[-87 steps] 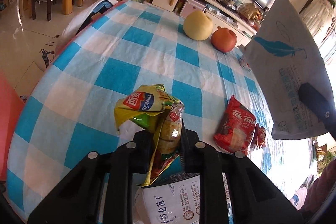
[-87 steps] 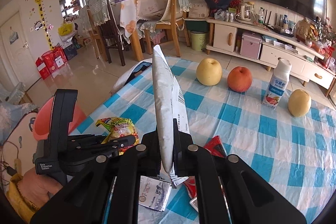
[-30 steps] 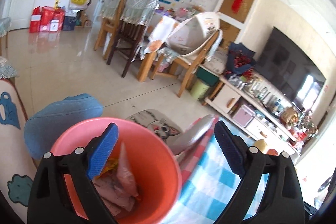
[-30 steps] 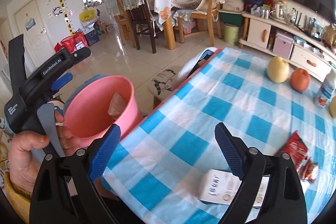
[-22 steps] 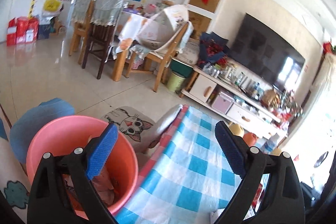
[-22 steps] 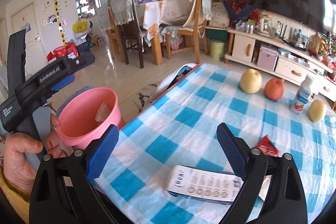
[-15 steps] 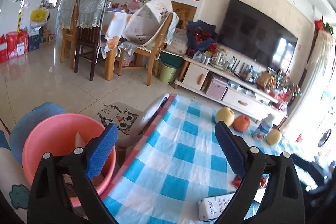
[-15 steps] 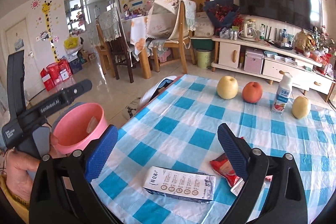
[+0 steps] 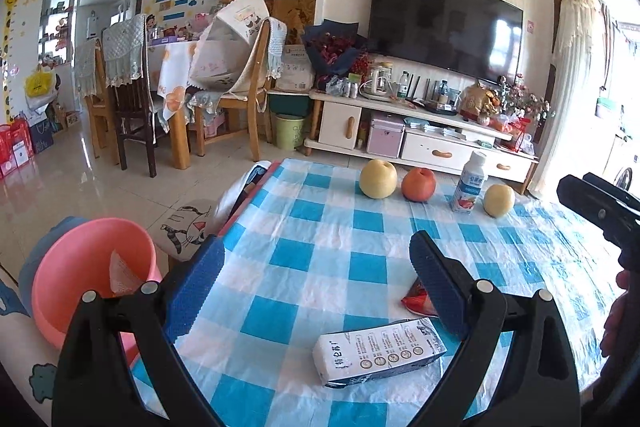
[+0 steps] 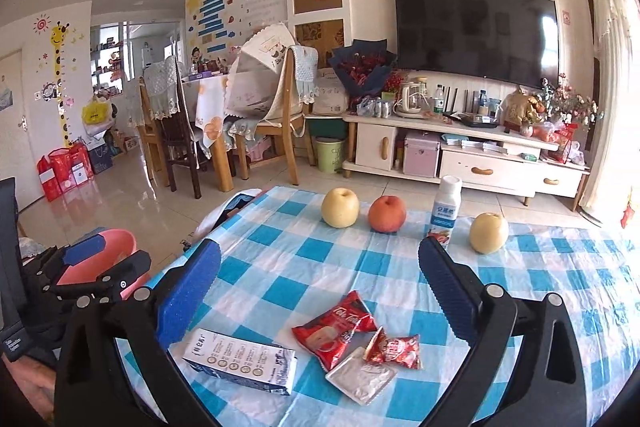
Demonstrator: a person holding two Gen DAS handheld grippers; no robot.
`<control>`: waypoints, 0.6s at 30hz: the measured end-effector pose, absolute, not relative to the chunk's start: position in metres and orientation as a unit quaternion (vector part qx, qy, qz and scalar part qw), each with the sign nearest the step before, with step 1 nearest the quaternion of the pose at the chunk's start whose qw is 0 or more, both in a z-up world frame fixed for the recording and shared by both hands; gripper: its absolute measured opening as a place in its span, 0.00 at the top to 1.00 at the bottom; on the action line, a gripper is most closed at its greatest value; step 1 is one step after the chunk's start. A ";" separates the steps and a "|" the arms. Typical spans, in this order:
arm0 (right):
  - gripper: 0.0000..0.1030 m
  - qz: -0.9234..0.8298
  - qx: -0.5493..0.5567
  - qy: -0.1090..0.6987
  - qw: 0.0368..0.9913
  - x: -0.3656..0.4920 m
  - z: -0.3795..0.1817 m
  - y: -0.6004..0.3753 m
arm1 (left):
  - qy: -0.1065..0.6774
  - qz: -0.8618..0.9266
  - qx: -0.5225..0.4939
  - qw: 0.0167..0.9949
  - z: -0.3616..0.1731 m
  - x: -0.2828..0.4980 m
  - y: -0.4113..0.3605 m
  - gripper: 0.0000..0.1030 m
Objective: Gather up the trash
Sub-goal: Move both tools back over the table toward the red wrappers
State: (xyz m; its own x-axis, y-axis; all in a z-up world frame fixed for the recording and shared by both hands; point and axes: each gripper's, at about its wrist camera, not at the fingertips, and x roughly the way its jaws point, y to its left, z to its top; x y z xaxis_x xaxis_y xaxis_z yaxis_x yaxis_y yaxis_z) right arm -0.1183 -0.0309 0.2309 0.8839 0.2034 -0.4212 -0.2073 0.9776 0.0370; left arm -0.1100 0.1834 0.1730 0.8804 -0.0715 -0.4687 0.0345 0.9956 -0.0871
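A white milk carton point(image 9: 380, 353) point(image 10: 240, 361) lies flat near the front edge of the checked table point(image 10: 560, 287). Beside it are a red snack wrapper point(image 10: 334, 333), a small red wrapper point(image 10: 394, 347) and a silvery wrapper point(image 10: 360, 375). The pink bin point(image 9: 80, 267) point(image 10: 116, 241) stands on the floor at the left with wrappers inside. My left gripper point(image 9: 316, 251) is open and empty above the table's left edge. My right gripper point(image 10: 320, 253) hovers over the trash, its jaws opening with nothing between them.
Two yellow pears point(image 10: 340, 213) point(image 10: 488, 233), a red apple point(image 10: 387, 214) and a small drink bottle point(image 10: 446, 211) stand in a row at the table's far side. Chairs point(image 10: 280, 115) and a TV cabinet point(image 10: 460, 155) lie beyond. A hand holds the right gripper point(image 9: 596, 207).
The snack bag and the grey bag held earlier are gone from the jaws. Both grippers have swung from over the pink bin to the table, and the left one has rolled level.
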 end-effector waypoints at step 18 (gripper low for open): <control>0.05 0.054 0.060 0.282 0.956 -0.107 0.213 -0.131 | 0.301 -0.068 0.015 0.951 0.140 -0.114 0.118 0.08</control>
State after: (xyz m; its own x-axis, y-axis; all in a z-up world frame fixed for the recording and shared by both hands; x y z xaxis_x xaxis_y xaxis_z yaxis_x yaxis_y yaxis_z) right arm -0.1071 -0.1310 0.2128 0.8346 0.1372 -0.5335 -0.0700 0.9870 0.1444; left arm -0.1142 0.1181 0.1398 0.8090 -0.1215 -0.5752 0.1391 0.9902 -0.0136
